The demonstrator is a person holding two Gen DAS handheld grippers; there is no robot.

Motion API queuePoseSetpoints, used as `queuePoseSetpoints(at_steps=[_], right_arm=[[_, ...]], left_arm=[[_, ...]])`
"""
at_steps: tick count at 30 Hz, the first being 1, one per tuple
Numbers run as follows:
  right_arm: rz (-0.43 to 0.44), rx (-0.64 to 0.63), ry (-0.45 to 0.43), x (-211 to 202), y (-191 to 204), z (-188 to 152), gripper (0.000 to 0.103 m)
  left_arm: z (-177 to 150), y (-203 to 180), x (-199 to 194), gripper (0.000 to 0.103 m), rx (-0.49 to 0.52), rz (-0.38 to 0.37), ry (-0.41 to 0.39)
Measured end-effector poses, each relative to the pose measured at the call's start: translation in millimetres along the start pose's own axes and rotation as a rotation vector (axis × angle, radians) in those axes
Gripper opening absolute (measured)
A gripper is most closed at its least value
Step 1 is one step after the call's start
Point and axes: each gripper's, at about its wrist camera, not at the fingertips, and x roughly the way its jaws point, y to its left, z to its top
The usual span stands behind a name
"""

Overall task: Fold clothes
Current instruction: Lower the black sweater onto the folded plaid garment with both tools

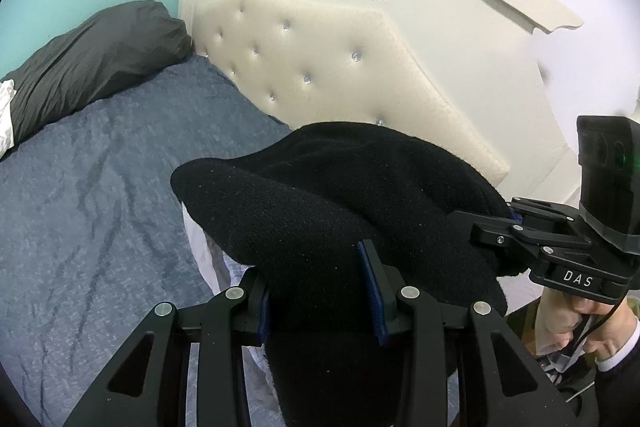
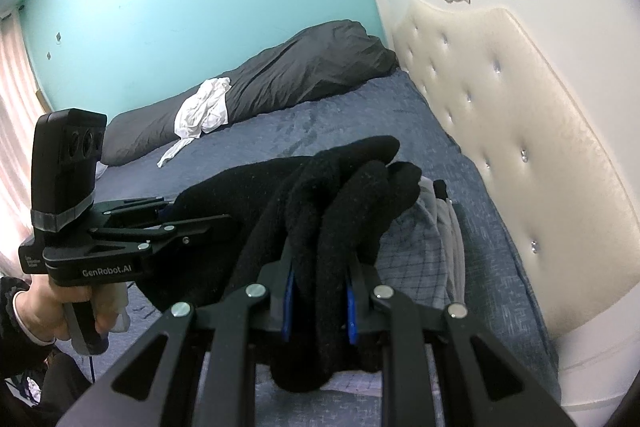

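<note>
A bunched black fleece garment (image 1: 328, 195) hangs in the air above the bed, held at both ends. In the left wrist view my left gripper (image 1: 318, 299) is shut on a thick fold of it between the blue pads (image 1: 372, 287). My right gripper (image 1: 510, 223) comes in from the right and bites the garment's far end. In the right wrist view the right gripper (image 2: 320, 303) is shut on a narrower fold of the black garment (image 2: 344, 203), with the left gripper (image 2: 170, 213) clamped on its left side. A hand (image 2: 52, 311) holds each handle.
A light checked garment (image 2: 416, 251) lies folded on the blue bedspread (image 1: 100, 187) under the black one. A dark grey pillow (image 2: 304, 71) and a crumpled white cloth (image 2: 204, 111) lie along the teal wall. The cream tufted headboard (image 1: 340, 59) stands close on the right.
</note>
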Motion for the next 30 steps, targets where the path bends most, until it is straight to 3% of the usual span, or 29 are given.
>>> queuePoseSetpoints(at_steps=[30], right_arm=[[0.000, 0.018, -0.018, 17, -29, -16, 0.019]], left_arm=[[-12, -11, 33, 0.040, 0.026, 0.021, -0.008]])
